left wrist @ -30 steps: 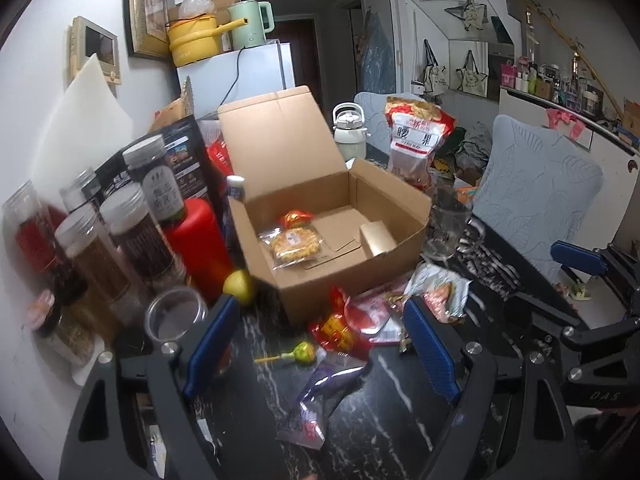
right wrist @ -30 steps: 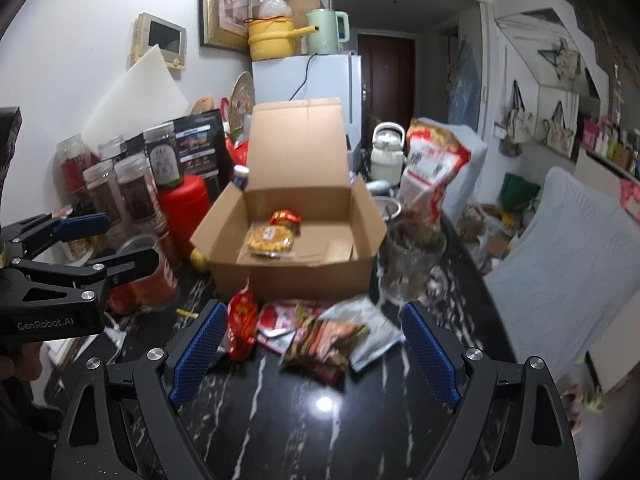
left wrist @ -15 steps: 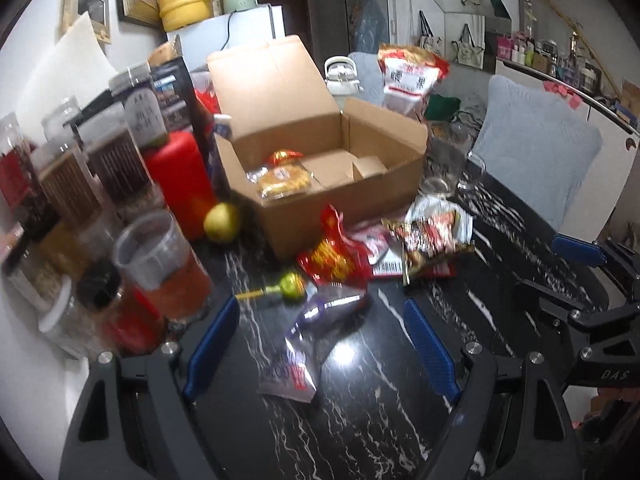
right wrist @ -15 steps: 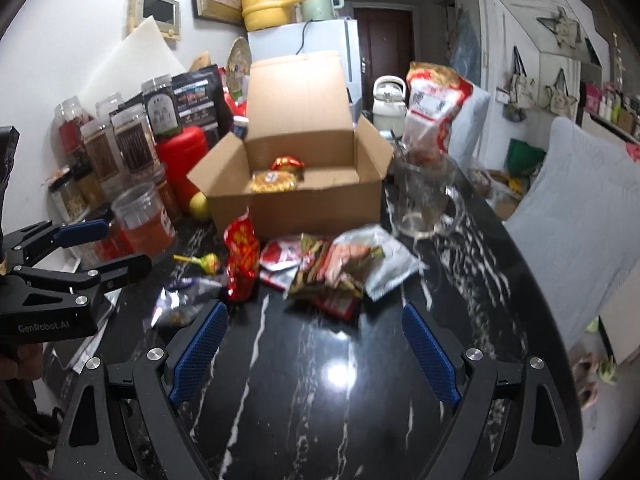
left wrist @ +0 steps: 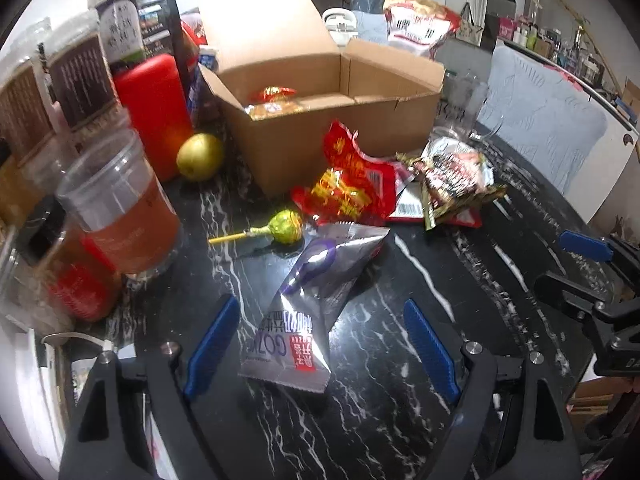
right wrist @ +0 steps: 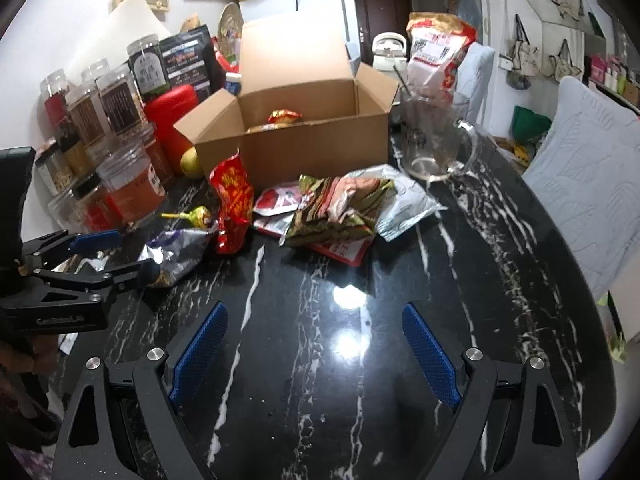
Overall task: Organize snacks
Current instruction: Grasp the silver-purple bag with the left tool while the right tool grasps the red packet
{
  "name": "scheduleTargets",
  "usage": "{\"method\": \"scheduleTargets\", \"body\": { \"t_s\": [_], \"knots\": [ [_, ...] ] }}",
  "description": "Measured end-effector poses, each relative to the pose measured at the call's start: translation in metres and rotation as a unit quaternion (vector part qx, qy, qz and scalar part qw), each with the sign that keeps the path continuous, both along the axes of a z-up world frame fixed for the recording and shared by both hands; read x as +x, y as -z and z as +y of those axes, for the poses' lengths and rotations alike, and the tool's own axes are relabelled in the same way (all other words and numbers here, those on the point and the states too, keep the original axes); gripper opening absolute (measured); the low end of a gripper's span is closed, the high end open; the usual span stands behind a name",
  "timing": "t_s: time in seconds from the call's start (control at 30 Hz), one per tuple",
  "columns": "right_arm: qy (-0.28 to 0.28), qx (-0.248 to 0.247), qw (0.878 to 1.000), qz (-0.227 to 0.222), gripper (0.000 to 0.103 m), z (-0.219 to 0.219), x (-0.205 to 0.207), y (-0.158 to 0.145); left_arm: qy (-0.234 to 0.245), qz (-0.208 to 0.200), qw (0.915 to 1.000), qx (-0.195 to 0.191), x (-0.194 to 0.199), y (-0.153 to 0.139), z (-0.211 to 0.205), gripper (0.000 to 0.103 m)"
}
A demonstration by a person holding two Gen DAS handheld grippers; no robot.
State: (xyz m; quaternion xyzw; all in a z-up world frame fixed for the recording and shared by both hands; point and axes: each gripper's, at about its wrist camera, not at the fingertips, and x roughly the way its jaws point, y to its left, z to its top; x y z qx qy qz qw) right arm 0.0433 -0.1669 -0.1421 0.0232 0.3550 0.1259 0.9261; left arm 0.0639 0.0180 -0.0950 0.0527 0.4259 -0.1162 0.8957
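Two blue pads of the left gripper [left wrist: 320, 344] stand wide, straddling the silver snack packet [left wrist: 316, 304] on the black table [left wrist: 460, 264], gripping nothing. Right view: right gripper [right wrist: 314, 350] wide, empty; packet [right wrist: 176, 252] far left.

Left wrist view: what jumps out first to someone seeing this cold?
The open cardboard box at the back of the black marble table, with a couple of wrapped snacks already inside. In front of it lies a loose heap of snack packets, the red packet most vivid, with a green lollipop beside it. Nearest, a silver-purple packet lies between the open left gripper's blue fingers.
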Motion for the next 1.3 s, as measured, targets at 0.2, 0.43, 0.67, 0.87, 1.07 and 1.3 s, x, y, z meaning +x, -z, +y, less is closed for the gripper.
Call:
{"method": "scheduleTargets", "body": {
  "t_s": [0.2, 0.43, 0.67, 0.87, 1.07, 1.3],
  "knots": [
    [-0.005, -0.005, 1.0, 0.013, 0.09, 0.004, 0.014, 0.009, -0.005, 0.026, 0.9996, 0.0, 0.021, 0.019, 0.002, 0.085],
    [0.003, -0.003, 1.0, 0.027, 0.09, 0.0, 0.031, 0.014, -0.009, 0.04, 0.9992, -0.004, 0.035, 0.029, 0.002, 0.076],
    [0.01, 0.001, 0.999, 0.037, 0.09, -0.003, 0.043, 0.014, 0.0, 0.049, 0.9988, 0.003, 0.042, 0.038, -0.001, 0.06],
    [0.014, 0.004, 0.999, 0.044, 0.09, -0.004, 0.048, 0.016, 0.011, 0.039, 0.9992, 0.002, 0.04, 0.037, -0.005, 0.04],
    [0.016, 0.009, 0.999, 0.046, 0.09, -0.005, 0.048, 0.015, 0.006, 0.022, 0.9994, -0.024, 0.03, 0.028, -0.002, 0.037],
    [0.012, 0.009, 0.999, 0.039, 0.09, -0.003, 0.049, 0.009, -0.01, 0.008, 0.9983, -0.056, 0.012, 0.005, 0.008, 0.037]
  ]
}}
